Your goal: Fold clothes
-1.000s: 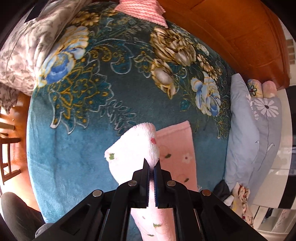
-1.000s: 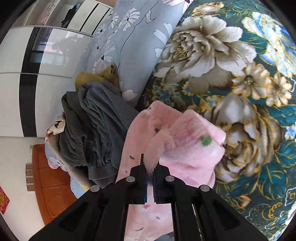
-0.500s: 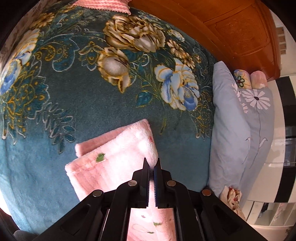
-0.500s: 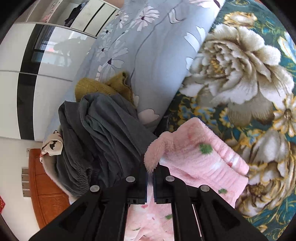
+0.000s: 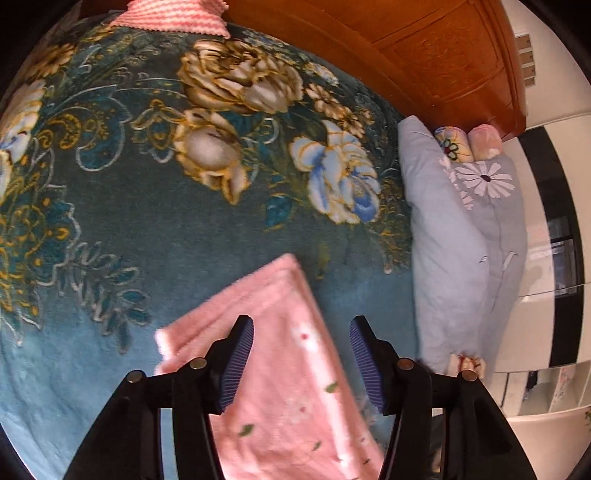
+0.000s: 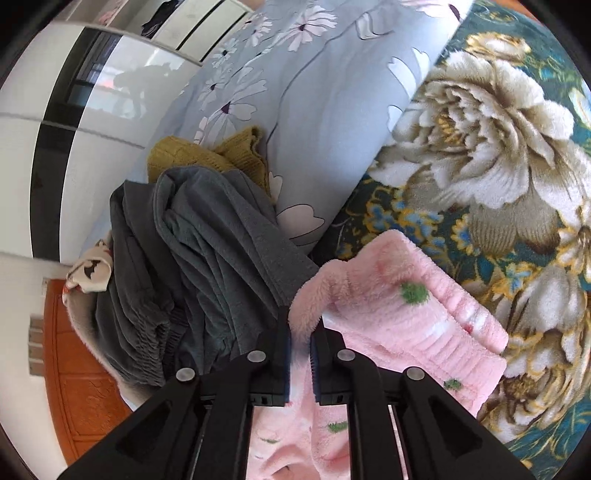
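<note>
Pink fleece garment (image 5: 295, 376): folded, printed with small green leaves and pale flowers, lying flat on the teal floral blanket (image 5: 155, 206); a fluffy corner of it (image 6: 321, 295) is raised.

Left gripper (image 5: 301, 354): jaws spread wide above the folded garment, nothing between them.

Right gripper (image 6: 300, 343): jaws narrow, pinching the raised corner of the pink fleece.

Grey-blue duvet with white daisies (image 6: 314, 92): bunched along the blanket's edge.

Dark grey clothes (image 6: 207, 266): heaped against the duvet, just beside the pink garment; a mustard knit (image 6: 207, 151) shows behind the heap.

Pink knit cloth (image 5: 173, 16): at the blanket's far edge.

Wooden headboard (image 5: 424, 48): beyond the blanket.
</note>
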Demonstrator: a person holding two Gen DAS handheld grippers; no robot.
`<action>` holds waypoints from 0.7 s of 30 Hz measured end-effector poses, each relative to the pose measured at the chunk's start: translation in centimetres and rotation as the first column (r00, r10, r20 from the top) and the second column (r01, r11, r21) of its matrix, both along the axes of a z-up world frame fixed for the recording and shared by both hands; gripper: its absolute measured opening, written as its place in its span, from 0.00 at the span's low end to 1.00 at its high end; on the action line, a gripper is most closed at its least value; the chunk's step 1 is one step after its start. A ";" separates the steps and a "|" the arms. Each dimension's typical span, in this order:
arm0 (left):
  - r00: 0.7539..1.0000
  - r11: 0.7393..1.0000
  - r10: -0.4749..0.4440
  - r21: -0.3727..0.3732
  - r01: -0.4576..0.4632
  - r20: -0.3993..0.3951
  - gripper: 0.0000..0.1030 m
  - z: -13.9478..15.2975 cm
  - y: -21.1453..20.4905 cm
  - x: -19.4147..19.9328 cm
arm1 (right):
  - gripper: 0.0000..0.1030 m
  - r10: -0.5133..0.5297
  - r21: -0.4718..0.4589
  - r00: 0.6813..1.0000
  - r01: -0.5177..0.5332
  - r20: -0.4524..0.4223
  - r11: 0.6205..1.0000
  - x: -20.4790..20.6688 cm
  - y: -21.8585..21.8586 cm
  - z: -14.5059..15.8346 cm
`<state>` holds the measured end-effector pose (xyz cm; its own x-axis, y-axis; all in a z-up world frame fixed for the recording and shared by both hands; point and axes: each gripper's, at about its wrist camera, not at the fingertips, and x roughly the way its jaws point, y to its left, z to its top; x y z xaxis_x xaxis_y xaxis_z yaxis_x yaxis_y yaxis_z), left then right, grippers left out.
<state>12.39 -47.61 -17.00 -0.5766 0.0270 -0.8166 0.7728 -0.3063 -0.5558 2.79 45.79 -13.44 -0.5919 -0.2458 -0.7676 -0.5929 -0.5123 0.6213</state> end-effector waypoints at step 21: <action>0.994 0.998 -0.029 0.064 0.022 0.108 0.10 -6.9 4.0 3.8 | 0.62 -0.162 -0.124 0.982 0.174 0.099 0.977 11.8 1.1 -8.1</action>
